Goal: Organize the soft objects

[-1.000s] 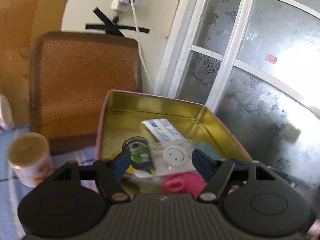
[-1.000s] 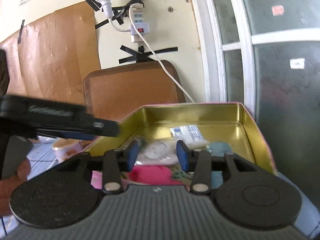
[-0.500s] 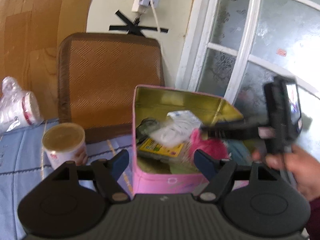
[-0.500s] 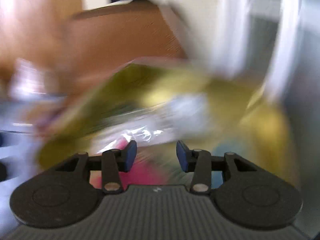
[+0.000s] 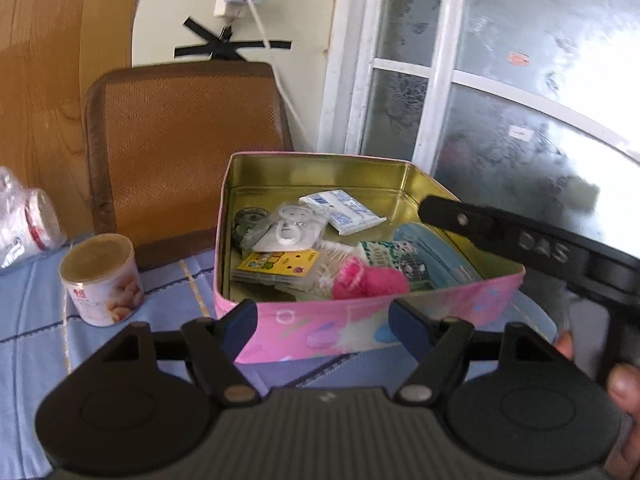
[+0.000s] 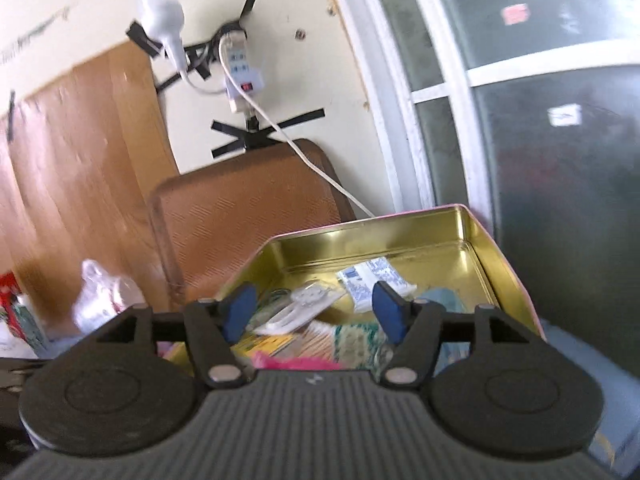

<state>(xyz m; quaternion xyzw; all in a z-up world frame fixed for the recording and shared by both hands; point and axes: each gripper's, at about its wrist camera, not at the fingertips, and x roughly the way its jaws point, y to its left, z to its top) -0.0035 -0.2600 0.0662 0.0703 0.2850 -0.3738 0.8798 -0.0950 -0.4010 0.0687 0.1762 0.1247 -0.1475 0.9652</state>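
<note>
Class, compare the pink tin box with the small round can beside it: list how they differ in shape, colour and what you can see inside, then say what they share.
The tin box is rectangular; the can is round. The tin box has pink outer walls and a gold inside; the can is white with a printed label. The tin box stands open and holds many small things; the can's top looks covered, hiding its contents. Both stand upright on the blue cloth.

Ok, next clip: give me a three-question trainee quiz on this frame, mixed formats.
1. True or false: the left gripper holds the pink pom-pom.
2. What stands left of the pink tin? A) paper cup B) bottle C) book
3. Fill in: the right gripper is ___ , hovering over the tin.

Key: 1 false, its jaws are empty outside the tin; 2 A; 3 open.
</note>
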